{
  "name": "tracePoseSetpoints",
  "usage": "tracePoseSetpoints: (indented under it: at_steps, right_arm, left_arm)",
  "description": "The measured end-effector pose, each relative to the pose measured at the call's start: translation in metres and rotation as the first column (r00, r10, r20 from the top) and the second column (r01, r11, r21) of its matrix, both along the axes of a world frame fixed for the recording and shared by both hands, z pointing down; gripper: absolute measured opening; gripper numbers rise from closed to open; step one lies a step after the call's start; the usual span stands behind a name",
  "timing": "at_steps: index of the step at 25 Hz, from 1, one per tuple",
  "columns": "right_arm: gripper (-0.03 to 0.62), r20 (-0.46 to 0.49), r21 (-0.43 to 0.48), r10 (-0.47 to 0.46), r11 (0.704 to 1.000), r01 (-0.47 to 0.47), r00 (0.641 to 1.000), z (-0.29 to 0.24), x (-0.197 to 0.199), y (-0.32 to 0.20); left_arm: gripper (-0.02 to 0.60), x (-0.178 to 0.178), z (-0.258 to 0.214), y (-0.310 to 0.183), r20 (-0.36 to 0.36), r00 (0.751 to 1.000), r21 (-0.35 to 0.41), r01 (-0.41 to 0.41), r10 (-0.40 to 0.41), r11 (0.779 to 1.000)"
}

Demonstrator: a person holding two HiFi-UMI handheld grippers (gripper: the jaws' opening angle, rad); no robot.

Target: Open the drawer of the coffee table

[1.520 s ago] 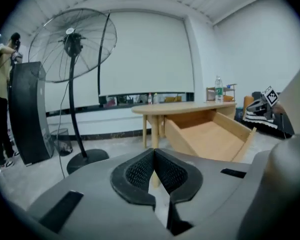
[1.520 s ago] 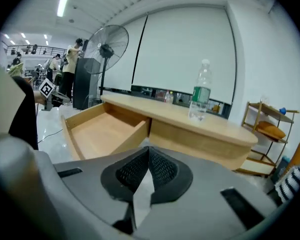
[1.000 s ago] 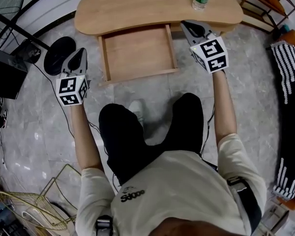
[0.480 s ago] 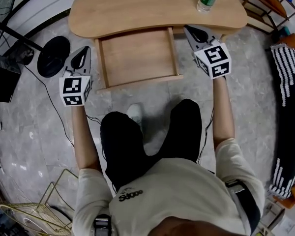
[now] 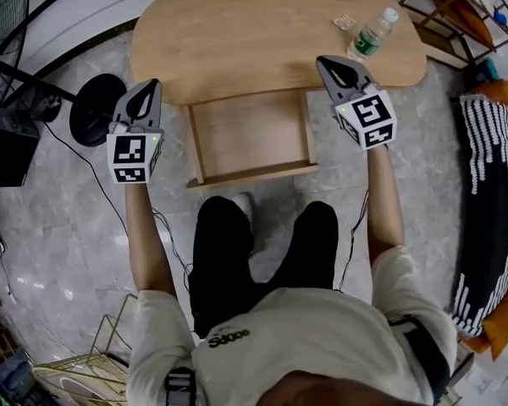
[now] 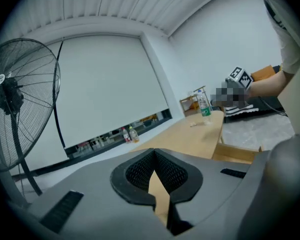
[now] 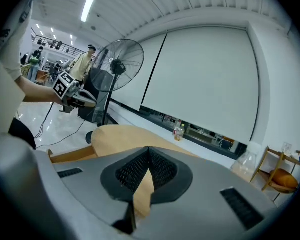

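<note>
The wooden coffee table (image 5: 262, 32) stands in front of me with its drawer (image 5: 250, 138) pulled out toward my knees, and nothing shows in the drawer. My left gripper (image 5: 150, 85) hangs left of the drawer at the table's front edge, shut and holding nothing. My right gripper (image 5: 324, 61) is to the drawer's right, its tip over the tabletop edge, also shut with nothing in it. In the left gripper view the fingertips (image 6: 154, 152) meet over the tabletop (image 6: 195, 134). The right gripper view shows its jaws closed (image 7: 149, 149) above the table (image 7: 120, 134).
A plastic bottle (image 5: 371, 34) and a small wrapper (image 5: 345, 21) sit on the table's far right. A floor fan's base (image 5: 97, 108) and cables lie left. A wooden shelf (image 5: 457, 7) and a striped cushion (image 5: 483, 142) stand right, and a wire basket (image 5: 76, 370) is behind me on the left.
Both grippers rose and moved forward from beside the drawer to the table's front edge. The drawer stayed open. Both pairs of jaws stayed shut.
</note>
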State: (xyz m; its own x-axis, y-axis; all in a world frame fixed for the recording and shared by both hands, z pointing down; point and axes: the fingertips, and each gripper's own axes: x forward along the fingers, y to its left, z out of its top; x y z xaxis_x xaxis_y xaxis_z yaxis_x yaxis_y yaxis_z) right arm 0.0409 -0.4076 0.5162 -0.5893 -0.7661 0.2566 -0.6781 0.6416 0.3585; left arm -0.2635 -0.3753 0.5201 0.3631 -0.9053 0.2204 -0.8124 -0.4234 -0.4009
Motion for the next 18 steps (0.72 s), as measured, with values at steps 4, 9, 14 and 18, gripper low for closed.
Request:
tracePoseSetpoints:
  at_steps: [4, 9, 14, 18]
  right_arm:
    - [0.005, 0.006, 0.006, 0.001, 1.0, -0.001, 1.0, -0.086, -0.009, -0.026]
    - [0.006, 0.004, -0.01, 0.025, 1.0, -0.025, 1.0, -0.184, -0.014, -0.047]
    - [0.006, -0.019, -0.034, 0.036, 0.999, -0.037, 0.999, -0.281, -0.022, -0.056]
    - [0.005, -0.027, -0.043, 0.04, 0.998, -0.041, 0.999, -0.347, -0.028, -0.064]
  left_arm:
    - [0.018, -0.014, -0.071, -0.024, -0.029, 1.0, -0.026, 0.012, -0.013, 1.0]
    - [0.018, -0.029, -0.157, -0.044, -0.064, 0.997, -0.073, 0.039, -0.043, 0.997]
    - [0.018, -0.041, -0.248, -0.056, -0.109, 0.993, -0.08, 0.044, -0.053, 0.996]
    - [0.018, -0.052, -0.307, -0.065, -0.115, 0.992, -0.086, 0.052, -0.062, 0.995]
